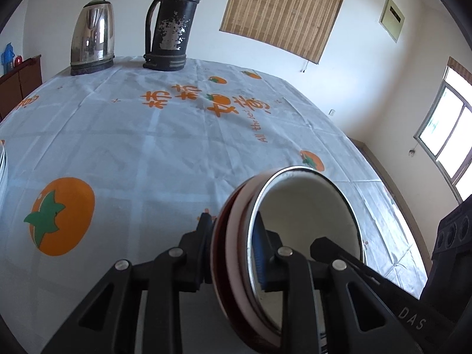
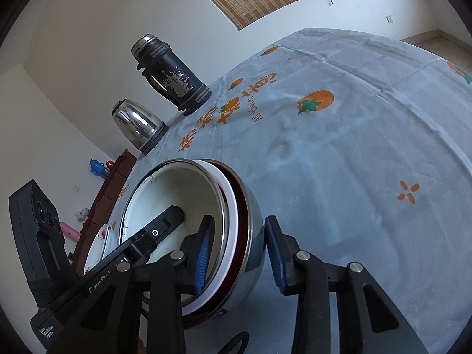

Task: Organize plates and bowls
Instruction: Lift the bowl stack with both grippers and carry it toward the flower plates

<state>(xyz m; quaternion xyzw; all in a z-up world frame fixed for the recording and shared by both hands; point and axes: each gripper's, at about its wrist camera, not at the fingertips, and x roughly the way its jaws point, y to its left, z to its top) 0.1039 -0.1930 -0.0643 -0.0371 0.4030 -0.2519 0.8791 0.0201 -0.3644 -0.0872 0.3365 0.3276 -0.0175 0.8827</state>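
A stack of nested bowls point(image 1: 306, 206) rests on the tablecloth: a white-lined one with a steel rim sits inside a pink-white one, a dark red one and a steel outer bowl point(image 2: 256, 236). My left gripper point(image 1: 233, 221) is shut on one side of the stack, one finger outside and its blue pad inside. In the right wrist view my right gripper point(image 2: 239, 219) straddles the opposite wall. Its outer pad sits at the steel, and a thin gap shows by the inner pad. The left gripper's inner finger point(image 2: 165, 221) shows inside the bowl.
A steel kettle point(image 1: 93, 35) and a worn black thermos point(image 1: 171, 26) stand at the table's far edge. Floral plates point(image 2: 103, 239) lie beyond the bowls on the left. The persimmon-print tablecloth point(image 1: 147, 147) covers the round table. A dark cabinet point(image 1: 20, 76) stands by the wall.
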